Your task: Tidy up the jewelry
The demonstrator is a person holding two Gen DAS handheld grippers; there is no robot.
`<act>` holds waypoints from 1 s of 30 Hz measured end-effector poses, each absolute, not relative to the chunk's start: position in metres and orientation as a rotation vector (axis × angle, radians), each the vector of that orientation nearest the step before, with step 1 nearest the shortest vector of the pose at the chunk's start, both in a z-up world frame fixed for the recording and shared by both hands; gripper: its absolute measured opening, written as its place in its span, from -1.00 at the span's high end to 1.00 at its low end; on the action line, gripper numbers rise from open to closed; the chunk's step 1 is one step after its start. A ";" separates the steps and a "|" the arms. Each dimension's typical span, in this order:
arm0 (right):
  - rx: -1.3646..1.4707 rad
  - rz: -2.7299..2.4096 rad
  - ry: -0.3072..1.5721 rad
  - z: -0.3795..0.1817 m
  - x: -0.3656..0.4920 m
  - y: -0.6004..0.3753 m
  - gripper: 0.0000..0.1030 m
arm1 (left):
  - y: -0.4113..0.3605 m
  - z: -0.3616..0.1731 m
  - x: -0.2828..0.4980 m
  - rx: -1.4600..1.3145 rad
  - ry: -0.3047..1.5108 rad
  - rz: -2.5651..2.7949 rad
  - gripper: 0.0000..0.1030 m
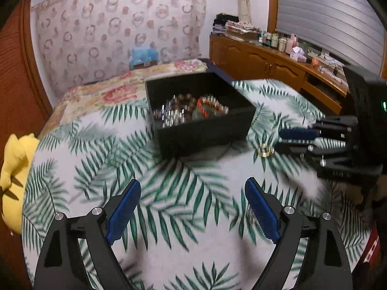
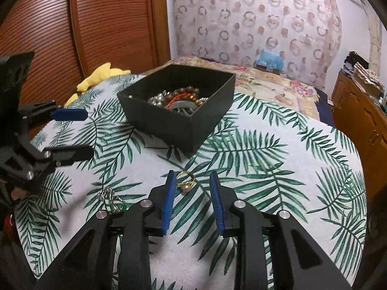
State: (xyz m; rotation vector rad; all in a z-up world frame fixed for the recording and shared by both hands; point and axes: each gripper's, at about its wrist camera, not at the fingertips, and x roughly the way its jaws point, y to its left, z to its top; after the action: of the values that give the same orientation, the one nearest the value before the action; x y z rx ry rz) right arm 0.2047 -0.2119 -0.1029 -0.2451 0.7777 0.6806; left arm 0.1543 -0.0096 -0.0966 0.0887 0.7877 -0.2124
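Right gripper [image 2: 191, 181] is down over the gold ring [image 2: 185, 181], jaws parted narrowly with the ring lying between the blue pads [image 2: 168, 205], nothing pinched yet. The ring sits on the leaf-print cloth [image 2: 266, 169], just short of the black box [image 2: 179, 106] already holding beads and bracelets. Left gripper [image 1: 193, 207] hangs wide apart, empty. Danger here: the ring seems to lie flat, so closing pads may skid over it, flick it away, or bunch the cloth. A silver-and-green piece [image 2: 112, 199] waits nearby.
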 end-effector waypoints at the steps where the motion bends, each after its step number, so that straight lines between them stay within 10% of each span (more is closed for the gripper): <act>1: -0.254 0.682 0.782 -0.104 0.205 -0.210 0.40 | -0.008 -0.101 0.152 0.086 0.799 -0.210 -0.64; 30: -0.289 0.693 0.812 -0.106 0.189 -0.212 0.59 | -0.057 -0.119 0.138 0.164 0.852 -0.387 -0.42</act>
State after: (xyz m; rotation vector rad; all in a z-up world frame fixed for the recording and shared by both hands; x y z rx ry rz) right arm 0.1887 -0.2122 -0.1063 -0.2888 0.8124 0.6929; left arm 0.1384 -0.0573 -0.1187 0.1644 0.8521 -0.3867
